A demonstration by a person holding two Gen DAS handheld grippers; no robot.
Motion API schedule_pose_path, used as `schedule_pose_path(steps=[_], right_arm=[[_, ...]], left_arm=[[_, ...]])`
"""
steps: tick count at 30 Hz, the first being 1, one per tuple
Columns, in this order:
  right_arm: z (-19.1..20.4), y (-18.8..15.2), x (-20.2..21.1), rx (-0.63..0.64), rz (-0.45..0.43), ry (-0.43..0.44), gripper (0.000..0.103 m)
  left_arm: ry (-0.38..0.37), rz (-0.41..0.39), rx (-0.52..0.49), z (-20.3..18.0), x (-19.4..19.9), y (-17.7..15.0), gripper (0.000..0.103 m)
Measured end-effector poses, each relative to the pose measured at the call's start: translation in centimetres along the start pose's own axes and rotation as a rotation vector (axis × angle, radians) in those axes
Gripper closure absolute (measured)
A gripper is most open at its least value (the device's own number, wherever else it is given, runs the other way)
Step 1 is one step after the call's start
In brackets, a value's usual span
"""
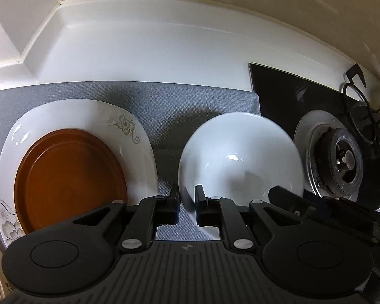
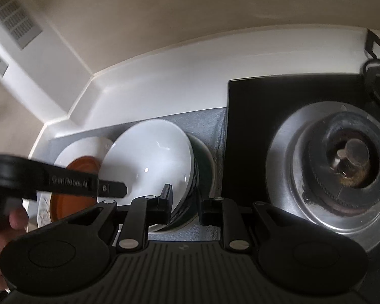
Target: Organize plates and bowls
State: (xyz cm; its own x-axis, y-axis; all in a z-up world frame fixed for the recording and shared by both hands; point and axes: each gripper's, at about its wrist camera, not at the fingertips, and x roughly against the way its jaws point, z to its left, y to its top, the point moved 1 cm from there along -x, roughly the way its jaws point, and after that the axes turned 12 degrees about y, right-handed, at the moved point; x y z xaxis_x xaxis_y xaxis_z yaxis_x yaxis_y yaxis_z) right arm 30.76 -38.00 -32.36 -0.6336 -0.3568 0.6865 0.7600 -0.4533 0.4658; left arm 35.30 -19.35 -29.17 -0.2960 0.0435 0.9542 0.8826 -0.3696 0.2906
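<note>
I am looking down my left gripper (image 1: 187, 202) and seeing its two black fingers pinching the near rim of a white bowl (image 1: 240, 162), one finger outside the wall and one inside, with only the thin porcelain between them. The bowl is sitting over a grey mat (image 1: 164, 106) on the white counter (image 1: 139, 50).

To the left of the bowl, a square white plate with a grey flower print (image 1: 124, 124) is lying on the same mat, and a round brown plate (image 1: 71, 177) is resting inside it. The two plates and the bowl are apart, with a strip of mat showing between them.

Through the right wrist camera I am watching my right gripper (image 2: 185, 202) closing on the opposite side of the stack: its fingers are clamping the rims of the white bowl (image 2: 152, 162) and of a dark green bowl (image 2: 202, 162) that the white one is nested in. The white bowl is sitting tilted in the green one.

The left gripper's finger (image 2: 111, 188) is reaching across from the left onto the bowl's rim, and part of a hand (image 2: 15, 220) is showing behind it. Just beside the mat on the right, a black stove top (image 2: 250, 126) with a gas burner (image 2: 349, 162) is filling that side of the view.
</note>
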Motion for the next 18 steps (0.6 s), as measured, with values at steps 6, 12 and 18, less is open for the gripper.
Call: schedule_pose_path(steps=[6,12,18], right_arm=[[-1.0,0.1,0.5,-0.082,-0.013,0.03,0.079],[-1.4,-0.3,2.3,-0.111,-0.034,0.082,0.078],[-1.8,-0.5,2.9,-0.113,-0.057,0.072,0.067]], left_arm=[[0.001,-0.007,-0.022,-0.2,-0.1,-0.1,0.09],[-0.024,0.002,0.002,0.3,-0.1,-0.2,0.09],[-0.016,-0.011,0.001,0.3,0.1,-0.2,0.09]])
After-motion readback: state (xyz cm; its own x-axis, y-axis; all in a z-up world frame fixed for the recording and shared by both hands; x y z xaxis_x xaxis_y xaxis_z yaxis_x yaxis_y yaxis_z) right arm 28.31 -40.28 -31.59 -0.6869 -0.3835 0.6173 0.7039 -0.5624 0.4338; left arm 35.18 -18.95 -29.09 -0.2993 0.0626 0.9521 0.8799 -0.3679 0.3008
